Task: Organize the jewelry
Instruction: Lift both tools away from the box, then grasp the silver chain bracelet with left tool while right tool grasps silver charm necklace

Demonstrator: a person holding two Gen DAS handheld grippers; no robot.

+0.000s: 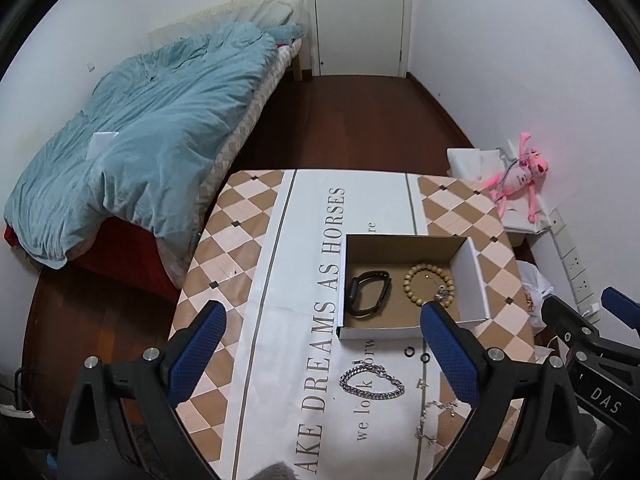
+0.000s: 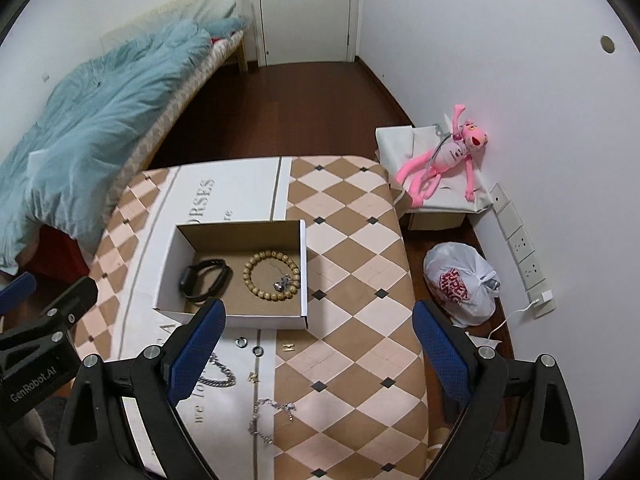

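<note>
While both grippers hang above the near end of the table [image 2: 352, 240], neither grasps anything: the left gripper [image 1: 324, 344] has its blue fingers spread wide, and the right gripper [image 2: 316, 340] is spread just as wide.

Nearest to the box [image 2: 304, 280], on its front side, loose jewelry lies on the patterned tablecloth. A thin silver chain [image 2: 268, 420] sits closest to the cameras. Beyond it, a heavier silver link bracelet [image 1: 370, 382] lies curled over the printed lettering, partly hidden behind the right gripper's left finger in the right wrist view. A small gold earring [image 2: 253, 377] rests between the two chains. Two dark rings [image 2: 250, 346] lie just in front of the box's front wall, with another small gold piece [image 2: 287, 346] beside them.

Inside the open cardboard box, a black watch band [image 2: 206, 278] lies on the left, and a wooden bead bracelet [image 2: 272, 276] with a silver charm lies on the right.

Right of the box, off the table, a white plastic bag [image 2: 460, 284] sits on the floor, and a pink plush toy [image 2: 448, 160] lies farther back. Left of the box stands a bed with a blue quilt [image 1: 152, 120]; a white door [image 1: 360, 16] closes the far wall.
</note>
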